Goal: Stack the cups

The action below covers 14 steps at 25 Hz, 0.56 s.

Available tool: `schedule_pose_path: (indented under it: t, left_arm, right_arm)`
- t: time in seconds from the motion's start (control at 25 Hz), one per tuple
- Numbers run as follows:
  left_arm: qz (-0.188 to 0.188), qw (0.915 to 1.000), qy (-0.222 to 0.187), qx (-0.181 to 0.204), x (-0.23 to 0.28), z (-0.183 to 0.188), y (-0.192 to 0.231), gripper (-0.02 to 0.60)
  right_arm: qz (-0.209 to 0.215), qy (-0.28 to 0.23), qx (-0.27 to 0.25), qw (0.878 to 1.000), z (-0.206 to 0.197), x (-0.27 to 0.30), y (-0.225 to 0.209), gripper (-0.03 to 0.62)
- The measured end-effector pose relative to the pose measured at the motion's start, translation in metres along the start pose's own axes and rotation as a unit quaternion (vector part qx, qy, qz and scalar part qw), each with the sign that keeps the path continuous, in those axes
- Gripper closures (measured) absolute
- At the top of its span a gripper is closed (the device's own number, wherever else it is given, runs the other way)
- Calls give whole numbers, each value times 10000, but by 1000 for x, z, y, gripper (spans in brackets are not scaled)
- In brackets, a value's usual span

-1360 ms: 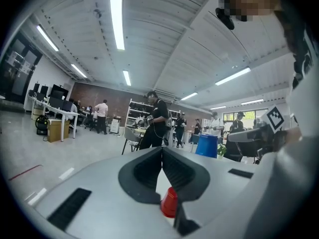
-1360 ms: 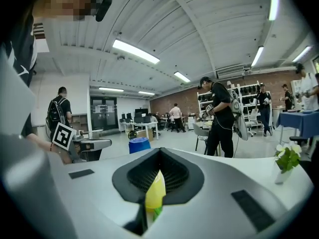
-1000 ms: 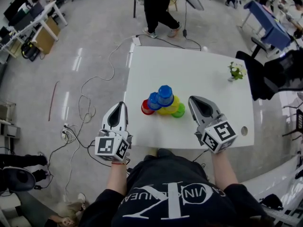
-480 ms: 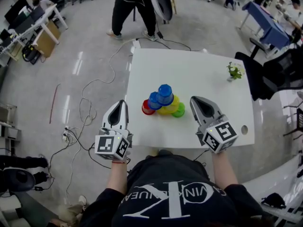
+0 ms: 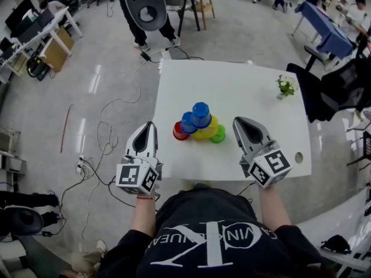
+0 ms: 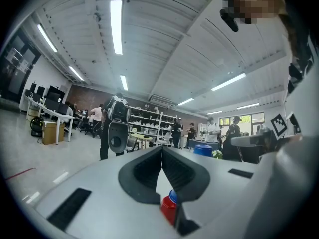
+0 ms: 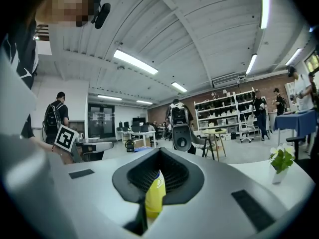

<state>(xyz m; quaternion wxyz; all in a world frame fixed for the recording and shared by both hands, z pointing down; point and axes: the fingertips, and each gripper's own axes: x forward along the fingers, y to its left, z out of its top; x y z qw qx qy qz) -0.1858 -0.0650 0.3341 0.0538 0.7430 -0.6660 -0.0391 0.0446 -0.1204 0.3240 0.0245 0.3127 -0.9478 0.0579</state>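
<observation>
A pyramid of cups stands on the white table. A red cup, a yellow cup and a green cup form the bottom row. One blue cup rests above them, and another blue cup tops the pile. My left gripper hangs shut and empty off the table's front left edge. My right gripper is shut and empty over the table, right of the cups. Through the left gripper's jaws the red cup shows. Beyond the right gripper, the yellow cup shows.
A small potted plant stands at the table's far right, and a round hole sits near the front right corner. Cables trail over the floor at left. A person carries a chair beyond the table. A dark chair stands at right.
The person behind the table has walked left with the chair. Both grippers and the cups have stayed almost still.
</observation>
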Motion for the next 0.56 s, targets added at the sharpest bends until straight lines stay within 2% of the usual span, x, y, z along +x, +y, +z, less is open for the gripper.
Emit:
schedule_pose_path:
  t: [0.56]
  left_arm:
    - [1, 10000, 62, -26, 8, -5, -4, 577]
  right_arm:
    - [-48, 31, 59, 10000, -3, 0, -10, 585]
